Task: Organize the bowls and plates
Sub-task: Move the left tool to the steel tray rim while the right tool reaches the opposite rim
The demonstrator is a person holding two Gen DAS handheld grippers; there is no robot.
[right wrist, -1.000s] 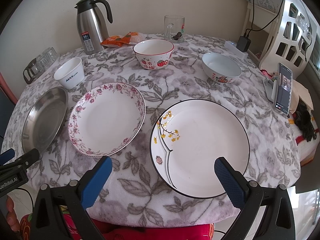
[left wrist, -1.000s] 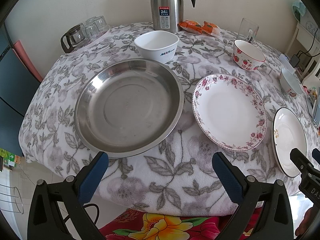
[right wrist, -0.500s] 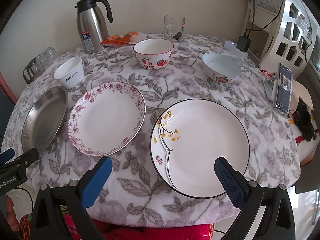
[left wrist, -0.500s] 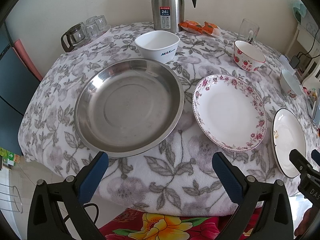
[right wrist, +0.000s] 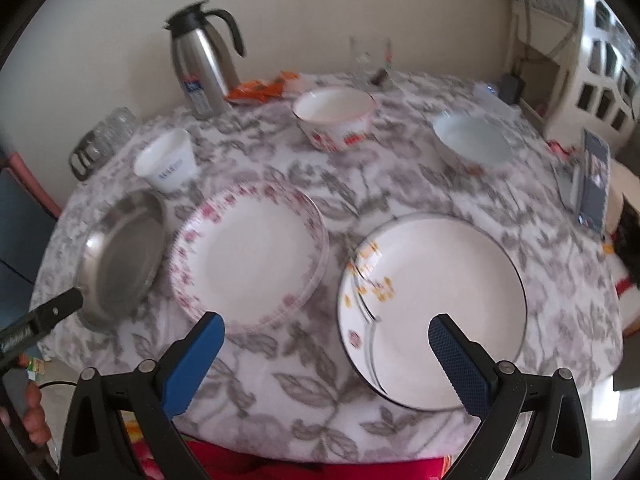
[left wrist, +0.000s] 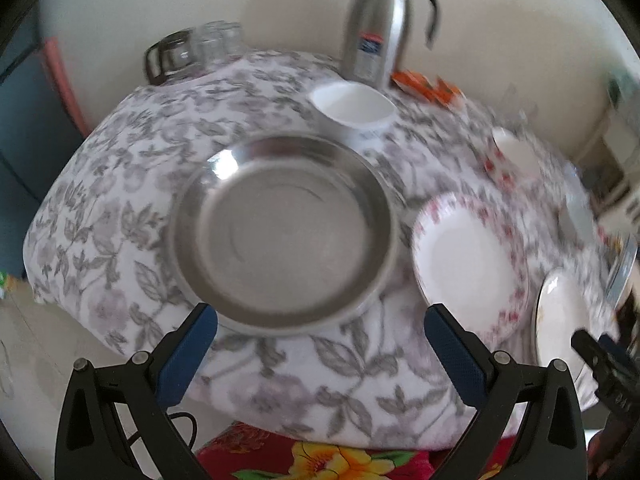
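Observation:
On the floral cloth lie a steel plate [left wrist: 280, 228] [right wrist: 120, 256], a pink-flowered plate [left wrist: 468, 264] [right wrist: 252, 256] and a black-rimmed white plate [right wrist: 436, 304] [left wrist: 560, 320]. Behind them stand a white square bowl [left wrist: 352, 106] [right wrist: 166, 162], a strawberry bowl [right wrist: 334, 116] [left wrist: 514, 156] and a pale bowl [right wrist: 472, 146]. My left gripper [left wrist: 320, 340] is open and empty at the steel plate's near rim. My right gripper [right wrist: 326, 344] is open and empty, between the near edges of the flowered and black-rimmed plates.
A steel thermos [left wrist: 376, 28] [right wrist: 202, 68], orange snack packets [right wrist: 264, 88], a glass mug [right wrist: 368, 58] and a tray of glasses [left wrist: 192, 50] stand at the back. A phone on a stand [right wrist: 592, 184] is at the right edge. The table's near edge drops to a red floral seat [left wrist: 320, 460].
Both grippers have moved forward toward the table and both views are now motion-blurred. The dishes have not moved. Both grippers stay open.

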